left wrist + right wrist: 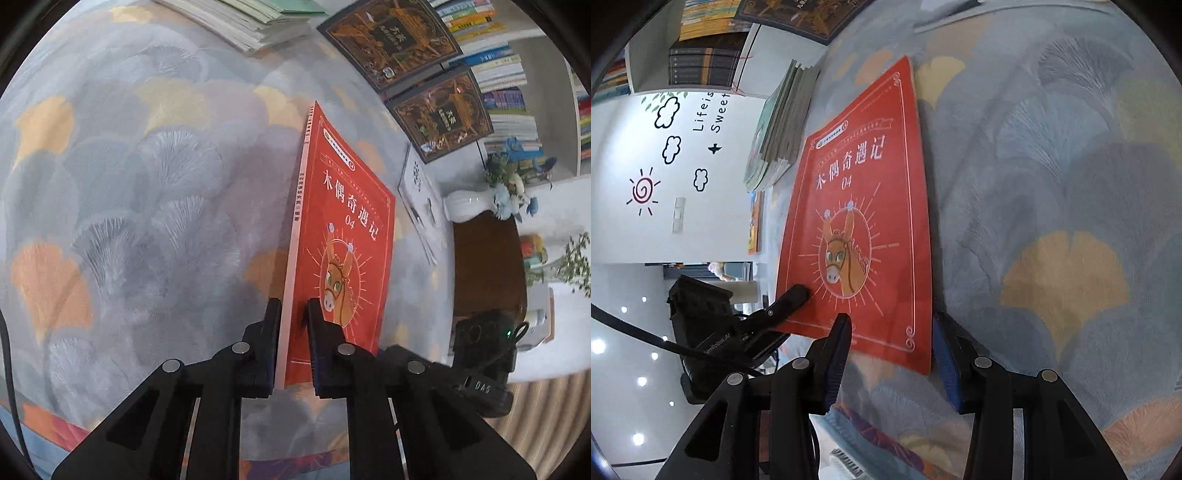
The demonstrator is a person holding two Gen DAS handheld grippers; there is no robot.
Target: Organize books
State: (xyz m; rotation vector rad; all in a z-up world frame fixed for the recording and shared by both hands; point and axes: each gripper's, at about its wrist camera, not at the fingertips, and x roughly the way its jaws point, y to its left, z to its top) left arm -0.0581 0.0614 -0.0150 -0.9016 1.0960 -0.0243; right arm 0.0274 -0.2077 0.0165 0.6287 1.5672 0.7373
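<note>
A thin red book (pixel 343 236) with a donkey on its cover is lifted at one edge off the ginkgo-pattern cloth (pixel 147 184). My left gripper (pixel 293 314) is shut on the red book's near edge, one finger on each face. In the right wrist view the same red book (pixel 860 221) stands tilted, with the left gripper's finger (pixel 792 297) on its lower left edge. My right gripper (pixel 892 332) is open, its jaws on either side of the book's near right corner, not clamping it.
A stack of thin books (pixel 251 22) lies at the far side of the cloth; it also shows in the right wrist view (pixel 783 125). Two dark ornate books (pixel 391 40) and a white booklet (pixel 421 199) lie to the right. A white vase (pixel 469 203) and shelves stand beyond.
</note>
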